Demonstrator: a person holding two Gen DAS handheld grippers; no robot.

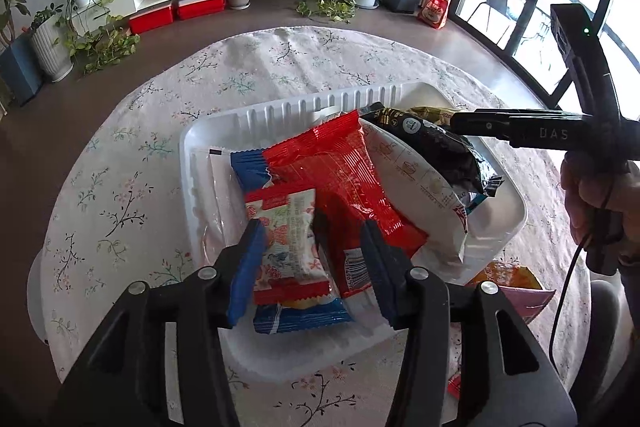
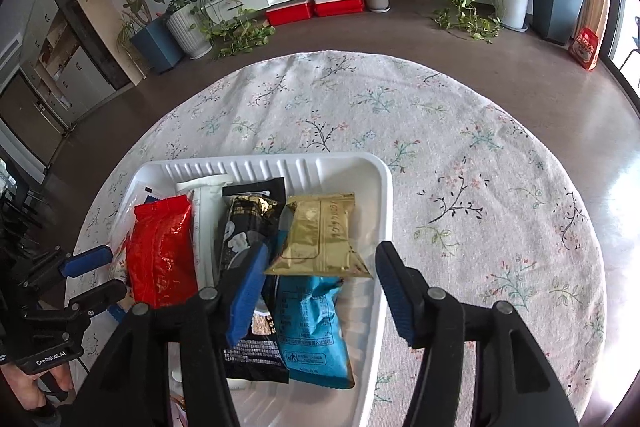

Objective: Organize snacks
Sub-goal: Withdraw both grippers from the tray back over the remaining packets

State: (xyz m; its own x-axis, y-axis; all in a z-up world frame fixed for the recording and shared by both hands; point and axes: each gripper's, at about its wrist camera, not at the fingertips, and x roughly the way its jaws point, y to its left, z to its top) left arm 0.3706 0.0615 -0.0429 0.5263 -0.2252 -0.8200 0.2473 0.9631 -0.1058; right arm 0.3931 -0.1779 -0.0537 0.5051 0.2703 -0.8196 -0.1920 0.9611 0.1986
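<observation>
A white plastic tray sits on the round floral table and holds several snack packets. My left gripper is open above the tray's near end, its blue pads either side of a small white-and-red packet lying on a blue packet. A large red packet and a black packet lie beside it. My right gripper is open over the tray's right side, around a gold packet resting on a blue packet and a black packet. The red packet lies at left.
Orange and pink packets lie on the tablecloth to the right of the tray. A small red wrapper lies near the table's front. The tablecloth stretches far and right. Plants, a TV bench and red boxes stand beyond on the floor.
</observation>
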